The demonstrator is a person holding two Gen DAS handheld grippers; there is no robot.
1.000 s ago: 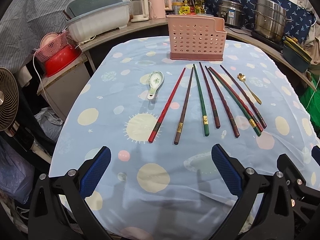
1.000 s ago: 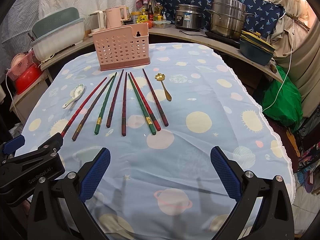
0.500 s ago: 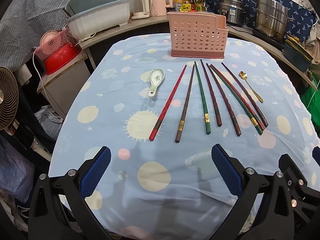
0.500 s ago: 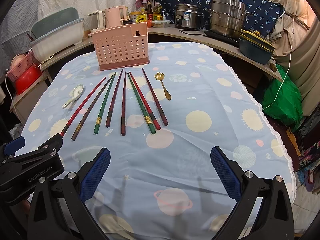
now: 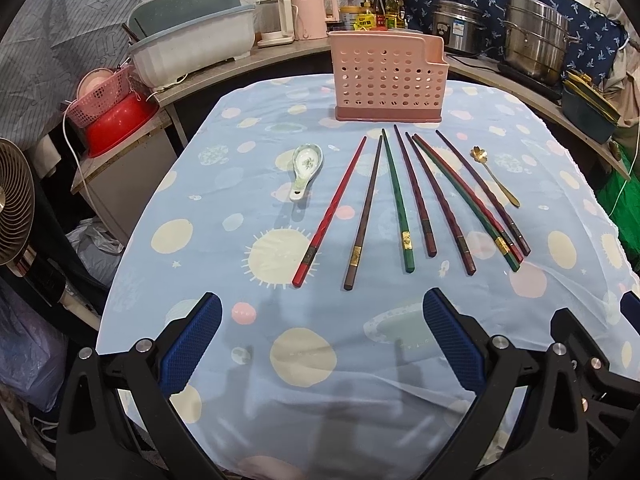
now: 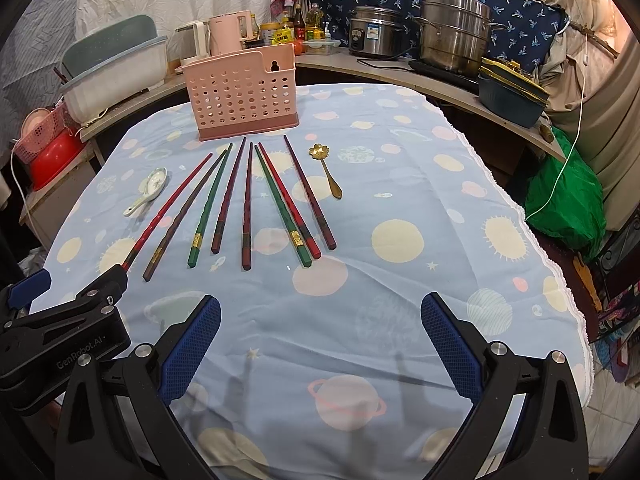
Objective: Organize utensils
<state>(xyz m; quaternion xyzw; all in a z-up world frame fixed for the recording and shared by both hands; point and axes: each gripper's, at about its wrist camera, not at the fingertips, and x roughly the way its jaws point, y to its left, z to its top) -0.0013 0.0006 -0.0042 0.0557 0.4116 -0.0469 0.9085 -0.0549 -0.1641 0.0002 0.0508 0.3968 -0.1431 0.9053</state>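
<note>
Several long chopsticks [image 5: 396,192] [image 6: 248,204] in red, brown, green and dark maroon lie fanned out on the blue patterned tablecloth [image 5: 320,360]. A white ceramic spoon [image 5: 305,168] [image 6: 149,190] lies left of them and a small gold spoon [image 5: 494,174] [image 6: 326,168] lies right. A pink perforated utensil holder [image 5: 386,76] [image 6: 242,94] stands upright behind them. My left gripper [image 5: 322,340] is open and empty, near the table's front edge, short of the chopstick ends. My right gripper [image 6: 320,340] is open and empty beside it, to the right.
A curved counter behind the table holds a white dish tub [image 5: 192,52], kettles [image 5: 312,16], steel pots [image 6: 452,36] and a dark container [image 6: 508,96]. A red basin [image 5: 116,124] and a fan [image 5: 12,200] are at left. A green bag [image 6: 564,196] sits at right.
Both grippers have moved slightly forward toward the utensils. Nothing on the table has moved.
</note>
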